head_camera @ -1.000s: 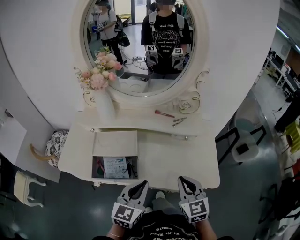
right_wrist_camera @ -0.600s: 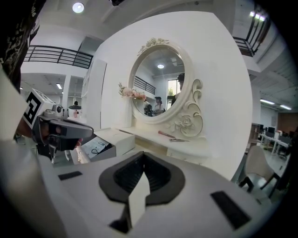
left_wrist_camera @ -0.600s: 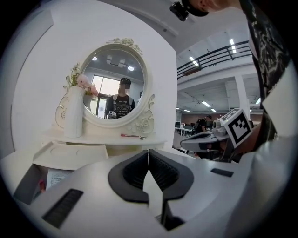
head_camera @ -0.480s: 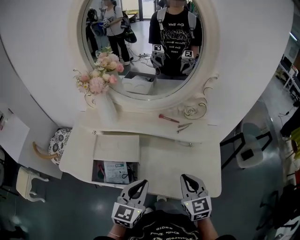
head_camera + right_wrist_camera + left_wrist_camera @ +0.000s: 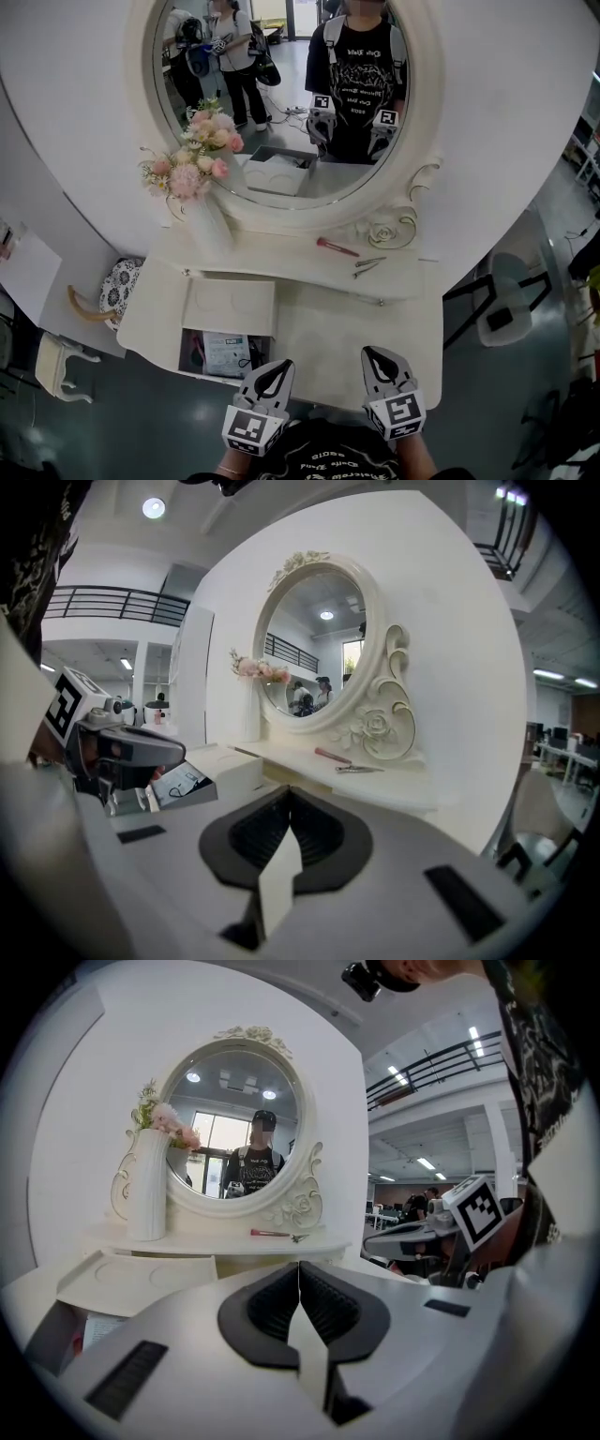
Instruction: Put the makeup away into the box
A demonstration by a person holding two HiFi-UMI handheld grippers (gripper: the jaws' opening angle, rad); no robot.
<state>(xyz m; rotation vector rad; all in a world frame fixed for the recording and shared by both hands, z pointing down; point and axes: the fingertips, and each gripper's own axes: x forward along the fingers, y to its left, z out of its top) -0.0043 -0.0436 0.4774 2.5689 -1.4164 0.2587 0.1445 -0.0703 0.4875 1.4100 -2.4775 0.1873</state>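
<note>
Your slim pink makeup stick (image 5: 336, 247) lies flat on the shelf (image 5: 281, 246) under the mirror (image 5: 281, 94), with a small metal tool (image 5: 367, 266) just beside it. The box (image 5: 265, 349) in the tabletop is open — lid (image 5: 230, 307) raised, a white printed packet (image 5: 227, 353) inside. Your left gripper (image 5: 278, 367) and right gripper (image 5: 373, 356) are closed — both empty.
</note>
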